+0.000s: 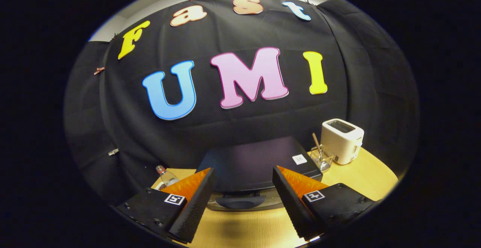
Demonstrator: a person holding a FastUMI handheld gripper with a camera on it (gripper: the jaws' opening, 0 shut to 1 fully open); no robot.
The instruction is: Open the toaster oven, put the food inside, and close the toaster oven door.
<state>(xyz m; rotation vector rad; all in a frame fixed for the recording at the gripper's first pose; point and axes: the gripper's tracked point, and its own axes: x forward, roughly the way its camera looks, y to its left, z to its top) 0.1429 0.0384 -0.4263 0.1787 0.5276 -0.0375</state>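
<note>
Wooden table (360,176) carries the dark toaster oven (255,161) just ahead of the fingers, its long axis running across the view and its glass door with the handle facing the gripper (244,199), shut as far as can be seen. Beyond it to the right stands a white toaster (342,141) with a small glass dish (322,159) holding a stick beside it, and a clear bottle (165,176) lies to the left. Both fingers stand wide apart, holding nothing, above the bare tabletop.
</note>
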